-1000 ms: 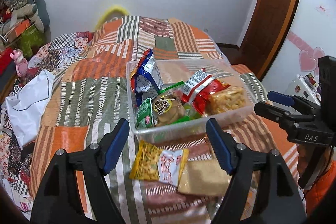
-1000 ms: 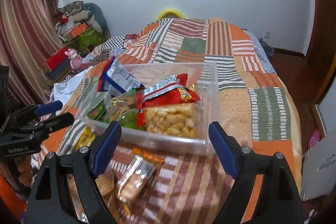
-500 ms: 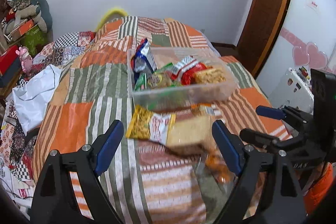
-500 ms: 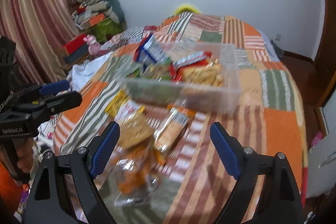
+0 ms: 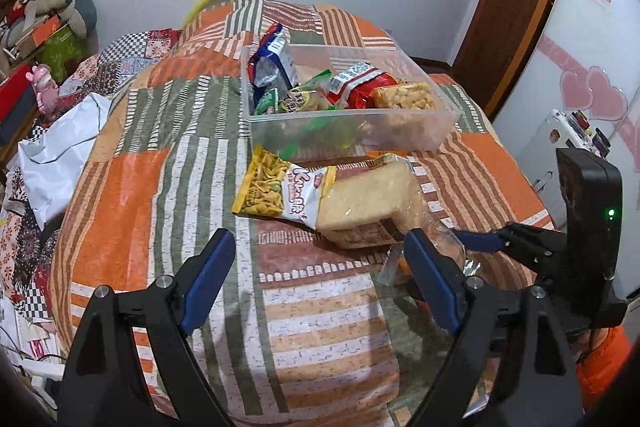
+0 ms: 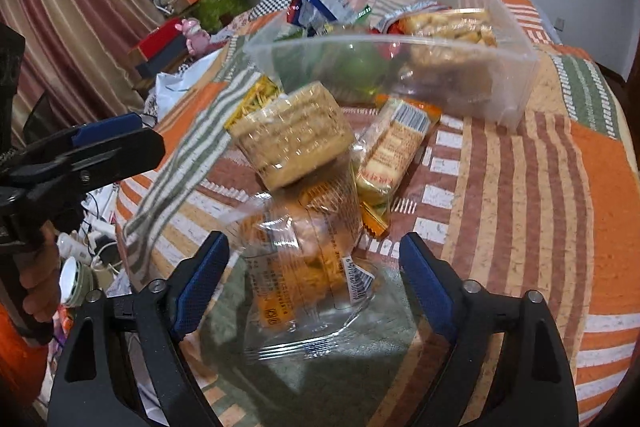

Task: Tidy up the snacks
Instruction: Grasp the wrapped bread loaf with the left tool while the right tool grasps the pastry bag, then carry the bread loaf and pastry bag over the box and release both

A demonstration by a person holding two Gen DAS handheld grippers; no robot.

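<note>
A clear plastic bin (image 5: pixel 348 131) holding several snack packets stands on the patchwork bed. In front of it lie a yellow noodle-snack packet (image 5: pixel 276 191), a pack of pale crackers (image 5: pixel 372 199) and an orange-ended biscuit bar (image 6: pixel 392 155). Nearest me lies a clear packet of orange snacks (image 6: pixel 304 267). My right gripper (image 6: pixel 314 281) straddles that clear packet, its jaws closing, with the blue pads still apart from the wrapper. My left gripper (image 5: pixel 320 279) hangs open over bare bedcover, short of the yellow packet. The bin (image 6: pixel 508 67) sits beyond the cracker pack (image 6: pixel 292 135).
A white cloth (image 5: pixel 60 155) and a pink toy (image 5: pixel 44 95) lie off the bed's left side, with piled clutter behind. A wooden door (image 5: pixel 512 7) and a white appliance (image 5: pixel 568 135) stand to the right. The bedcover falls away at the near left edge.
Both grippers have drawn back from the bin and sunk toward the loose packets. The right gripper now has the clear packet between its jaws, which stand narrower than before.
</note>
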